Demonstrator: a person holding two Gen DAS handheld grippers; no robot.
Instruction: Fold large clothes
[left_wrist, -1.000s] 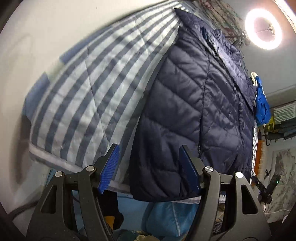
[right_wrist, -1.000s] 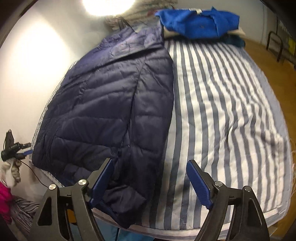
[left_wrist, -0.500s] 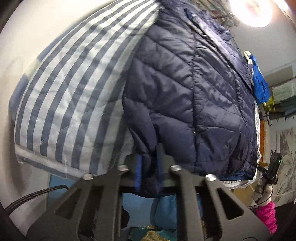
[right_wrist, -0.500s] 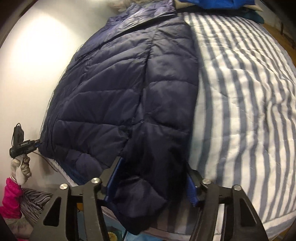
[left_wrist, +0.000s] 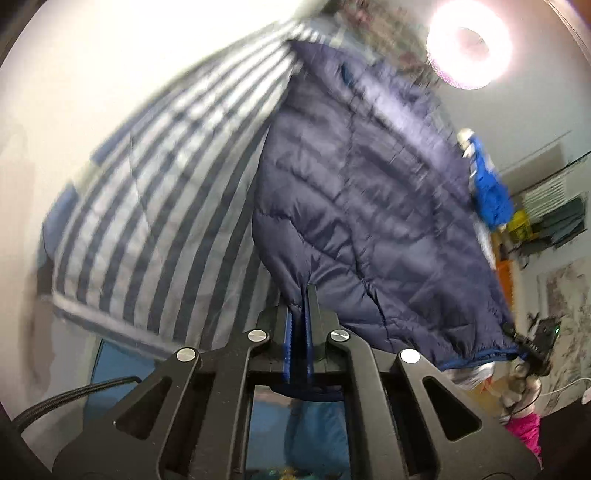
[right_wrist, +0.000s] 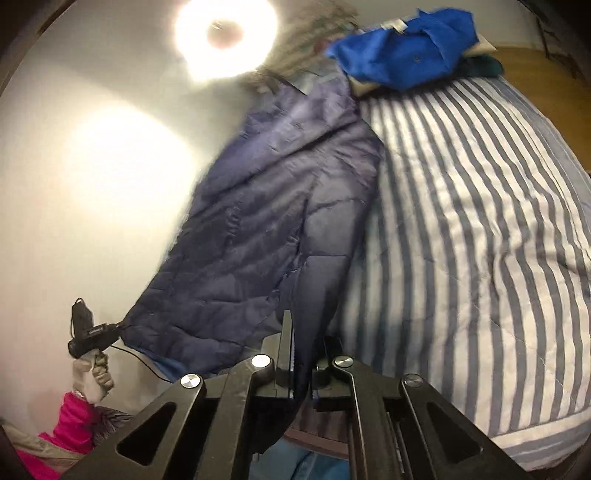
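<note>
Left gripper (left_wrist: 300, 325): fingers closed on hem of navy quilted jacket (left_wrist: 362, 221). Right gripper (right_wrist: 303, 362): pinched shut on another hem corner. Jacket lay lengthwise on striped quilt (right_wrist: 461, 229). Right view alone showed folded blue garment (right_wrist: 402, 51) beyond; both showed ring light (left_wrist: 469, 44).

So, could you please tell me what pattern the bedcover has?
The bedcover has blue-grey and white stripes, clearest in the right wrist view.

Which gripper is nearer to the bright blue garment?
Right, probably. From the right gripper, the blue garment lies ahead by the navy puffer jacket; from the left gripper, it sits smaller, across the jacket.
</note>
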